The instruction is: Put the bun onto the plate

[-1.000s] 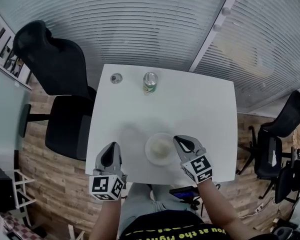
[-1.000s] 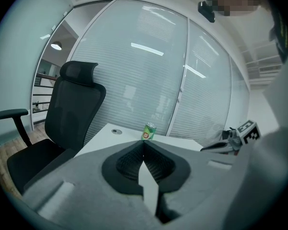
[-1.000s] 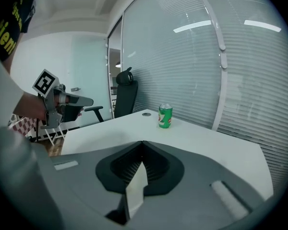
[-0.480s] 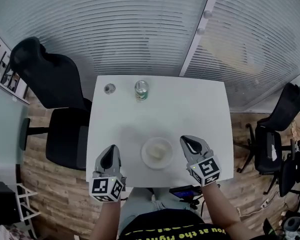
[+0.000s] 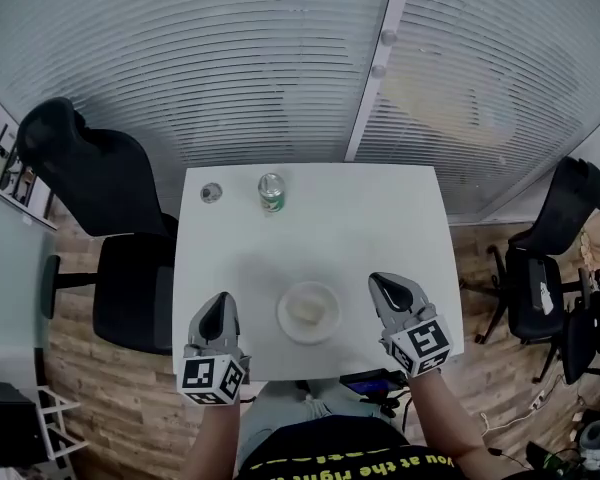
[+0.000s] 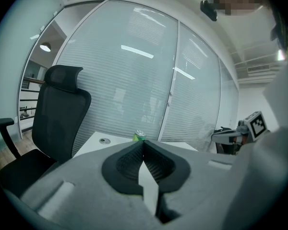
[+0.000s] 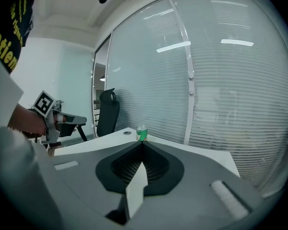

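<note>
Readable text is on the shirt (image 5: 352,460) only: yellow print on black, bottom centre of the head view, roughly "you at the righ", with the rest cut by the frame edge. Same shirt at upper left of the right gripper view (image 7: 8,44): yellow letters "atien", partial word, ends cut off. The cubes on the left gripper (image 5: 218,306) and right gripper (image 5: 388,286) carry black-and-white square codes, no letters or digits. The can (image 5: 271,192) at top centre of the table has a green label, print too small to read.
</note>
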Demonstrator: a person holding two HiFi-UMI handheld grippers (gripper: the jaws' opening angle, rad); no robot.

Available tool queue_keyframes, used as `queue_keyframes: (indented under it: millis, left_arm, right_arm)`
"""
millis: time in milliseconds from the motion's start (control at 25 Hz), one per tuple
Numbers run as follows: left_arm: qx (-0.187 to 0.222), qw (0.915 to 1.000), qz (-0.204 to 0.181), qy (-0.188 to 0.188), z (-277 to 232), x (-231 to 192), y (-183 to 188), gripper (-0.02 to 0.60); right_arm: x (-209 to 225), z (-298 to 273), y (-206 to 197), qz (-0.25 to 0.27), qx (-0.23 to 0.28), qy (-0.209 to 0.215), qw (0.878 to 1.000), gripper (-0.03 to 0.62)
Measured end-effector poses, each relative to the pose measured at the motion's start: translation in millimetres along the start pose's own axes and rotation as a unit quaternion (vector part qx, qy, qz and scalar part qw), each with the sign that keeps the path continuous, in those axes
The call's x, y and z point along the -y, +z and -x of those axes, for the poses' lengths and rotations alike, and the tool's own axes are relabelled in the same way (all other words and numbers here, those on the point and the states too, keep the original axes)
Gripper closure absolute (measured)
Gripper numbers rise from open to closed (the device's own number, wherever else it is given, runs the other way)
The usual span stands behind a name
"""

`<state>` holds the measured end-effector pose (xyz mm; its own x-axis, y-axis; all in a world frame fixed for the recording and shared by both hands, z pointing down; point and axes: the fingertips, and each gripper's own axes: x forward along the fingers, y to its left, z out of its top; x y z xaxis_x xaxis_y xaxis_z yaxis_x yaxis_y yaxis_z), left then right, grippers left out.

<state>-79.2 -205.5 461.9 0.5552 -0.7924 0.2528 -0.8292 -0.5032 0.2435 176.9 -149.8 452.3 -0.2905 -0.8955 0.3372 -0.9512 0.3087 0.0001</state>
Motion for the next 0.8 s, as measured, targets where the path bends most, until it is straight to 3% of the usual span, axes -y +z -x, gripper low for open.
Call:
queue_keyframes:
  millis: [800]
  left_arm:
    - [0.01,0.9998,-0.012,-0.016,8,25,9,0.581]
  right_arm:
    - [29,60,27,-0.029,0.061,-0.054,0.996,0.587]
